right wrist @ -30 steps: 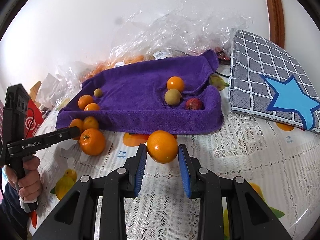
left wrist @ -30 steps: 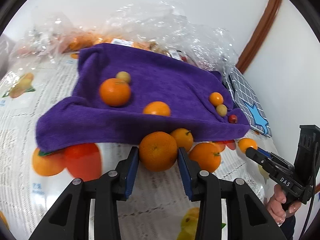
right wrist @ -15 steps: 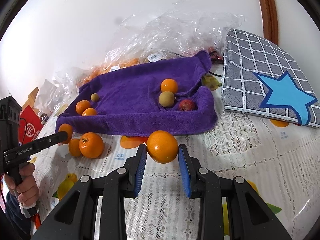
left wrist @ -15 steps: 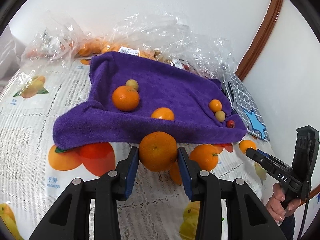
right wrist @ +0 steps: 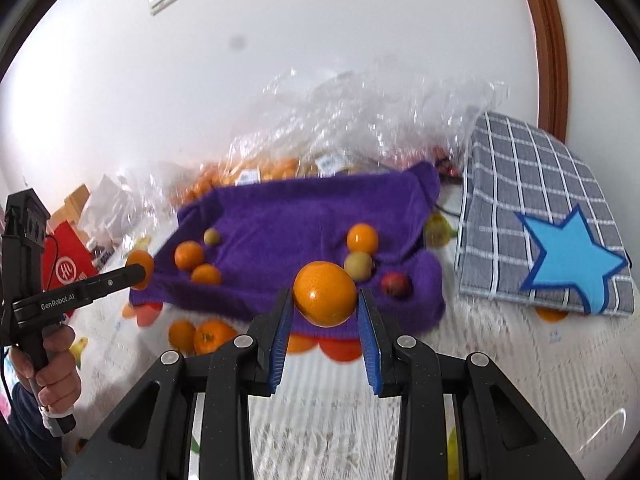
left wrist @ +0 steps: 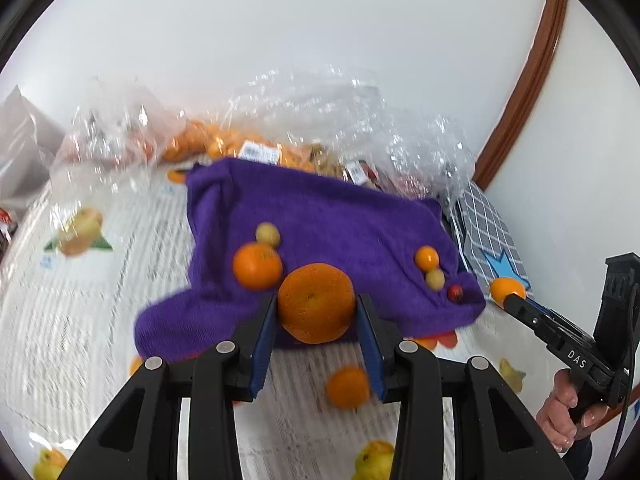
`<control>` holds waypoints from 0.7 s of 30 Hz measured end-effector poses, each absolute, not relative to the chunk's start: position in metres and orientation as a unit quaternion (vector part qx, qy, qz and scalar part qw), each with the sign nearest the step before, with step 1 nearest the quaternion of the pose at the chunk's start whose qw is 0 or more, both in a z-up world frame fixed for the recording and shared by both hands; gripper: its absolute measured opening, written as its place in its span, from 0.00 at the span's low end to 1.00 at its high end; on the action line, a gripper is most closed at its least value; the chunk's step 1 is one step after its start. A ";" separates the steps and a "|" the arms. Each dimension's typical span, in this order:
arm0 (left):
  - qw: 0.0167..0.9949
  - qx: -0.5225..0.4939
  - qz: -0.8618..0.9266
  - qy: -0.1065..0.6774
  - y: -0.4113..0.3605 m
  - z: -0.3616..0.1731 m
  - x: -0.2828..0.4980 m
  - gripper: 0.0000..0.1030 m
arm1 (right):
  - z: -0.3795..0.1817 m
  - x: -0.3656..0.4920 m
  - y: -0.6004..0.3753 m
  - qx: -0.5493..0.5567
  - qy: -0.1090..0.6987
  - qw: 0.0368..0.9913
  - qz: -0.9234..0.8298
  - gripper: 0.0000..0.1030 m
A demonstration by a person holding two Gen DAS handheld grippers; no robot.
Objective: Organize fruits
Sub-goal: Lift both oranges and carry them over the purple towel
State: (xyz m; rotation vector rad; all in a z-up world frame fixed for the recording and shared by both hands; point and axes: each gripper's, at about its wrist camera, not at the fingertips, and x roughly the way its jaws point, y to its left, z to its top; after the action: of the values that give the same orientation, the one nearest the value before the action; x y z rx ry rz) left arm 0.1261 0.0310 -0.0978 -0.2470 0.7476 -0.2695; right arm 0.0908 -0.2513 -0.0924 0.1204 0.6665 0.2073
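My left gripper (left wrist: pixel 316 305) is shut on a rough-skinned orange (left wrist: pixel 316 300), held in the air in front of the purple towel (left wrist: pixel 340 216). My right gripper (right wrist: pixel 326 299) is shut on a smooth orange (right wrist: pixel 325 292) above the towel's (right wrist: pixel 280 220) near edge. On the towel lie an orange (left wrist: pixel 257 266), a small yellowish fruit (left wrist: pixel 268 234), a small orange (right wrist: pixel 362 238), a pale round fruit (right wrist: pixel 358 266) and a small red fruit (right wrist: pixel 396 284). Two oranges (right wrist: pixel 202 336) rest on the tablecloth in front of the towel.
Clear plastic bags of fruit (left wrist: pixel 248 148) are heaped behind the towel against the white wall. A grey checked cushion with a blue star (right wrist: pixel 560 248) lies to the towel's right. A red box (right wrist: pixel 68 264) stands at the far left. A person's hand (right wrist: pixel 52 376) holds each grip.
Both grippers have risen from the tablecloth, each still gripping its orange. The towel and loose fruit now sit lower and farther off in both views.
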 end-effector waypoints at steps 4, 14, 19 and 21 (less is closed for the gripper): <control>0.920 -0.117 -0.121 0.353 0.034 -0.085 0.141 0.36 | -0.081 0.105 -0.253 0.058 0.312 0.944 0.089 0.31; 0.917 -0.107 -0.109 0.369 0.018 -0.093 0.194 0.36 | -0.084 0.148 -0.248 0.060 0.314 0.942 0.104 0.31; 0.905 -0.117 -0.115 0.392 0.009 -0.111 0.214 0.36 | -0.102 0.163 -0.239 0.053 0.337 0.932 0.120 0.31; 0.902 -0.113 -0.113 0.401 0.004 -0.118 0.220 0.36 | -0.113 0.168 -0.236 0.056 0.351 0.926 0.127 0.31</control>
State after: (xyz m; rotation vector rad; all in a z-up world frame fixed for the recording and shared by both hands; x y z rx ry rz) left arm 0.2205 0.0045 -0.1183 -0.2337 0.8288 -0.2343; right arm 0.1677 -0.2361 -0.1125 0.1149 0.7202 0.2614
